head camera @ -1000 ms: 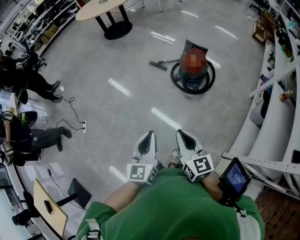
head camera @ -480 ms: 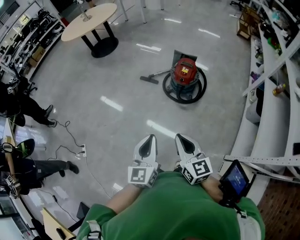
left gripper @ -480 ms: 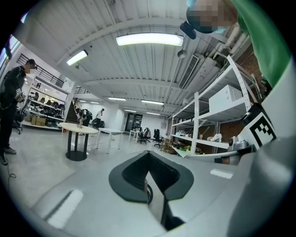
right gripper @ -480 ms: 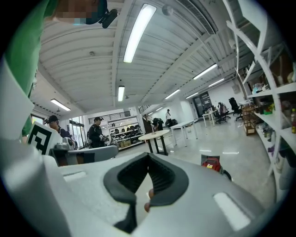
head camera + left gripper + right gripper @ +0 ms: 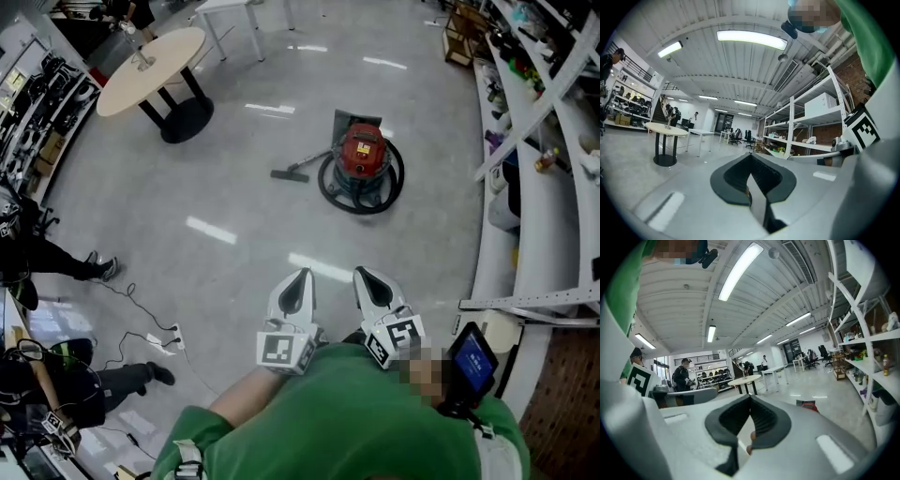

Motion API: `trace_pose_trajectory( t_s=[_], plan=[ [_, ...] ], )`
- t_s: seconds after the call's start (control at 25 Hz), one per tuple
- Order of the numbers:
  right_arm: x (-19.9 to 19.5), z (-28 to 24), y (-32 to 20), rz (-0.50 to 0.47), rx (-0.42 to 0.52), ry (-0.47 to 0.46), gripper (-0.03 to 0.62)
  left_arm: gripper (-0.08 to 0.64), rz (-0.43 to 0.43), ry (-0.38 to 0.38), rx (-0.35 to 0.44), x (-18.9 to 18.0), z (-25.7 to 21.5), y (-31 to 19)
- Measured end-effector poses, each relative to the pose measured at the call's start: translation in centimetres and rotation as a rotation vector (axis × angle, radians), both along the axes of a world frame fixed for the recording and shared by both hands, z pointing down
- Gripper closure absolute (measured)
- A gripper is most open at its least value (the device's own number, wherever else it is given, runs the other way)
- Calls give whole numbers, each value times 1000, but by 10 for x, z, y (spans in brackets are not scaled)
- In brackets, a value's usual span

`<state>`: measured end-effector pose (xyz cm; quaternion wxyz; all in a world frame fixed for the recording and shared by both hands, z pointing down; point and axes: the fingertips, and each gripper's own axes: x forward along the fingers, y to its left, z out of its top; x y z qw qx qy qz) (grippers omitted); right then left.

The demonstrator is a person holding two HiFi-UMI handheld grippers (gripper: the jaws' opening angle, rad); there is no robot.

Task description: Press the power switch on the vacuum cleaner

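Far ahead of left hand-held gripper (image 5: 300, 275) and right hand-held gripper (image 5: 360, 273), both closed, empty: vacuum cleaner (image 5: 362, 156).

A big open workroom, half lab and half store: a polished grey floor (image 5: 234, 187), white metal shelving (image 5: 536, 230) loaded with boxes and bottles along one wall, racks of gear (image 5: 42, 103) opposite, a round table (image 5: 150, 58), office chairs (image 5: 739, 136) far back (desks beside them), and strip lights (image 5: 752, 39) on a ribbed ceiling.
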<state>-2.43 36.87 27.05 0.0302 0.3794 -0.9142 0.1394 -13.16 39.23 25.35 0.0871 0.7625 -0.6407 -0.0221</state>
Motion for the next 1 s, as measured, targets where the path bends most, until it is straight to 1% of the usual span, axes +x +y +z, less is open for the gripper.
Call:
trace_pose_trajectory(
  t_s=[0.16,0.32,0.4,0.48,0.64,0.76,1.0],
  plan=[
    [-18,4,2,69,-9,10,591,552,74,0,8,-18,2,-2],
    [-24,8,0,115,-23,25,590,552,102,8,-11,-28,8,-10],
    [-24,10,-3,127,-30,33,589,552,124,14,-5,-27,10,-15],
    [-23,12,-7,137,-33,37,590,552,138,16,-4,-25,12,-21],
    [-17,16,-26,149,-35,36,589,552,133,11,-37,-19,17,-41],
    [-9,18,-49,150,-44,28,590,552,165,5,-10,-6,14,-62],
    [15,18,-110,146,-44,6,590,552,180,-6,-5,23,10,-124]
  ],
)
